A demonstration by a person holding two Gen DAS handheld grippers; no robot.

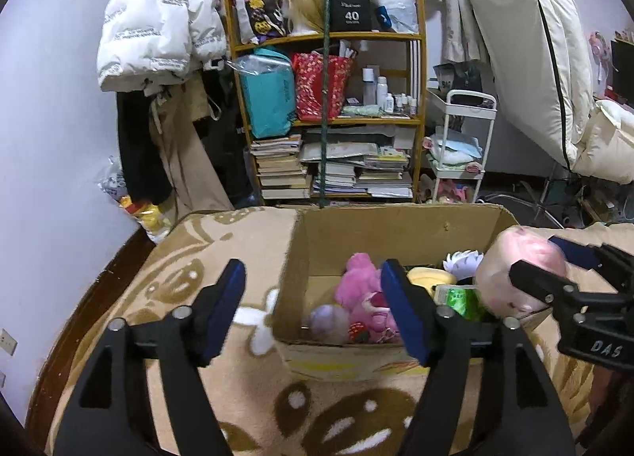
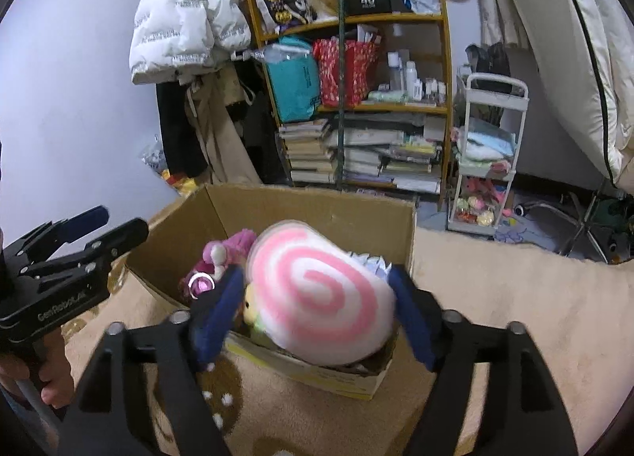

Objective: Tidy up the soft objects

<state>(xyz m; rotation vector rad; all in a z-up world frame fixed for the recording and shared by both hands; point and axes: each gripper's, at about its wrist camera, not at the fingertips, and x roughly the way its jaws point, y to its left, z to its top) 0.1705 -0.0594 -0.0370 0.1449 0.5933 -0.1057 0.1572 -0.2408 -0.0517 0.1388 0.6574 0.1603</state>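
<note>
Even, cool indoor light, moderately bright; source not visible. Shadows soft and faint. Strong fisheye bending in both views: bookshelf point(image 1: 329, 99) posts bow outward, dark vignette fills the corners. Left wrist view mostly sharp, slight softness low down. Right wrist view shows motion blur on the pink spiral cushion point(image 2: 321, 293) and the right gripper point(image 2: 313, 309) fingertips; background there stays crisp. No harsh glare.
</note>
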